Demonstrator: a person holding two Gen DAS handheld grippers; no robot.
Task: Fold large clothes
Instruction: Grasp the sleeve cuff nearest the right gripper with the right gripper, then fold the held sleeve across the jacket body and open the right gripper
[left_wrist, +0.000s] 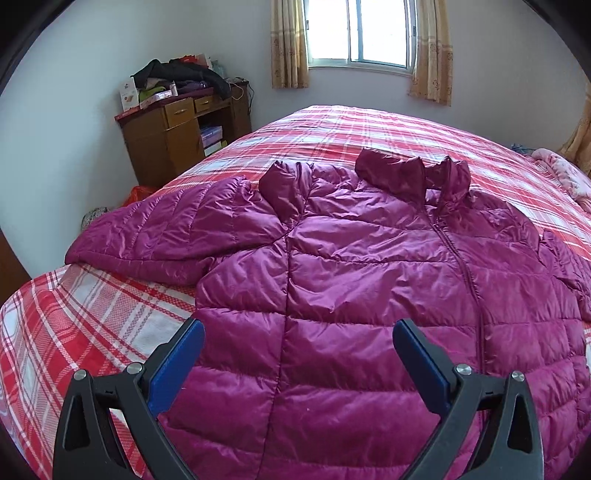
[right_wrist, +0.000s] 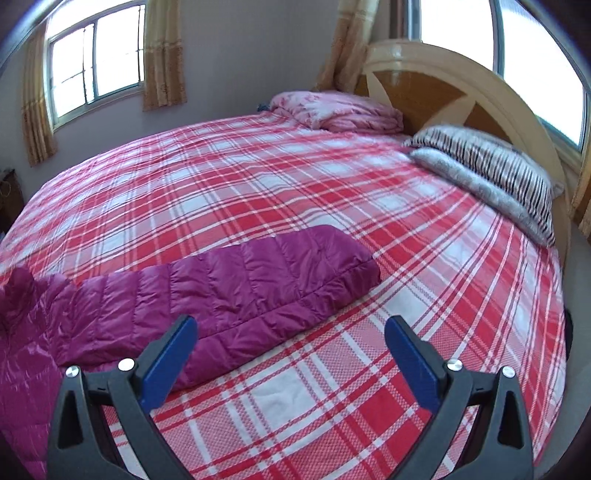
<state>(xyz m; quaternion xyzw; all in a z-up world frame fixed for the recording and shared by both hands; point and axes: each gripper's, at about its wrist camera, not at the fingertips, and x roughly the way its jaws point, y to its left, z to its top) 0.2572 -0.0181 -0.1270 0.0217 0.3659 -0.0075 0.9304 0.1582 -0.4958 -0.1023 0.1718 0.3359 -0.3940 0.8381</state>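
A magenta quilted puffer jacket (left_wrist: 351, 266) lies spread front-up on the bed, zipper closed, collar toward the window. One sleeve (left_wrist: 155, 236) stretches out to the left. My left gripper (left_wrist: 298, 332) hovers open above the jacket's lower body, nothing between its blue pads. In the right wrist view the other sleeve (right_wrist: 258, 280) lies stretched out flat on the red plaid bedspread (right_wrist: 332, 192). My right gripper (right_wrist: 290, 330) hangs open just above that sleeve's near edge, with its left pad over the fabric and its right pad over bare bedspread.
A wooden cabinet (left_wrist: 177, 133) piled with clothes stands by the wall left of the bed. A folded pink blanket (right_wrist: 340, 110) and striped pillows (right_wrist: 491, 166) lie at the wooden headboard (right_wrist: 443, 85). Curtained window (left_wrist: 362, 33) behind the bed.
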